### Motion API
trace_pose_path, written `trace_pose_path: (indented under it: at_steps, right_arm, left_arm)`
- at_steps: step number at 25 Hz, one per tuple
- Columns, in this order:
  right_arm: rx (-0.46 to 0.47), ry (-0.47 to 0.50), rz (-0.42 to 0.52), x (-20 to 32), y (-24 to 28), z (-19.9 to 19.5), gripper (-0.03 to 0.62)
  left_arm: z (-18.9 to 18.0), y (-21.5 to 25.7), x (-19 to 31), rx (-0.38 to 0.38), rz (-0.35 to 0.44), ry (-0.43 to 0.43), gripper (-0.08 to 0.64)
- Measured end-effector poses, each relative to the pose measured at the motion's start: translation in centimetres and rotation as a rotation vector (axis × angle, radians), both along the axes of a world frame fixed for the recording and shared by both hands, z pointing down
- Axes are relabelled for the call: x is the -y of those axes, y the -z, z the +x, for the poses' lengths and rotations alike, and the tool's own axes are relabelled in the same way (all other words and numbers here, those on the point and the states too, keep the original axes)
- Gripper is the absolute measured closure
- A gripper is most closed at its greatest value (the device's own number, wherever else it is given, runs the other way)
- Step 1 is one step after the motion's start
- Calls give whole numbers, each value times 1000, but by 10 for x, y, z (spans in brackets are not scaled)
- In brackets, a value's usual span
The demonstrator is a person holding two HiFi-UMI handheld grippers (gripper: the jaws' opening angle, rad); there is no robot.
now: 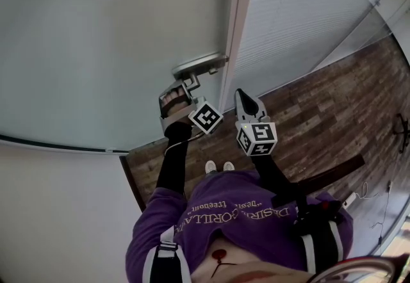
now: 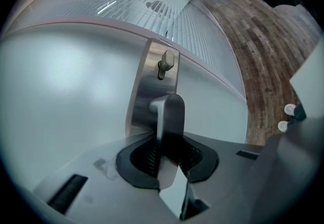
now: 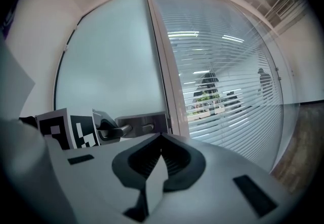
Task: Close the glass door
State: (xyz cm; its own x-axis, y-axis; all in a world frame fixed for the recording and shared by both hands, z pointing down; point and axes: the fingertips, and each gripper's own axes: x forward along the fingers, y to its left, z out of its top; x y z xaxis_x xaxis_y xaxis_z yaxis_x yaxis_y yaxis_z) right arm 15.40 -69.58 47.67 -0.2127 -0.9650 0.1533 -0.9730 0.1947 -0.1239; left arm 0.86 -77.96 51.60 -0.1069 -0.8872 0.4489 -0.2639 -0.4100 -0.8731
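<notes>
Pinches the brushed-silver metal lever handle (image 2: 171,111) with the left tool (image 2: 169,142), ribbed pads tight on both sides of it, right at the edge of the big frosted glass door (image 2: 61,81). Shows, just above that grip, a tall steel backplate (image 2: 152,73) with a small thumb-turn knob (image 2: 166,62) standing off it. Holds the right tool (image 3: 159,139) near the left one on its right, apart from it, pressed together on nothing at all and aimed toward the white door-frame post (image 3: 169,66). Puts the door's handle edge just beside that post, seen from the right gripper view; cannot tell whether latched. Finds, past the post, a clear glass wall with white horizontal blinds (image 3: 228,66). Looks down, from the head view, over a purple printed sweatshirt (image 1: 243,218) and black sleeves reaching up to both tools, with brown wood-plank floor (image 1: 320,102) running along the foot of the glass wall.
</notes>
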Motion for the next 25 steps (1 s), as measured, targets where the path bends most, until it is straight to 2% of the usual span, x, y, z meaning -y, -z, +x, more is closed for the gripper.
trace_pose_path:
  at_steps: [2,5,8,11,14,15,18,21,22,25]
  right_arm:
    - [-3,-1,0,2,1,1,603]
    - [-9,1,0,4,1,1,603]
    - [-10,2,1,5,1,1,603]
    - [-11,6,2,5,3,-1,603]
    - [-11,10,3,5,3,-2,603]
    - [-10,11,2,5,3,-2,603]
    - [-11,14,4,5,2,-4,603]
    - [-14,16,7,4,-3,-5,603]
    - [-14,17,7,4,-6,-5,603]
    - [-16,22,1,4,-7,-6,603]
  left_arm:
    - [2,2,2,-23,0,-3,491]
    - [-1,4,6,-5,7,5,491]
    - [4,0,7,-53,1,-2,491]
    - [1,4,9,-35,11,-2,491]
    - [-9,9,9,53,19,12,491]
    - [-8,9,9,49,18,10,491]
    - [-6,3,9,9,11,5,491]
    - [3,-4,6,-98,7,-8,491]
    - [3,-5,7,-97,14,-9,491]
    - [-6,8,10,-8,65,7,491]
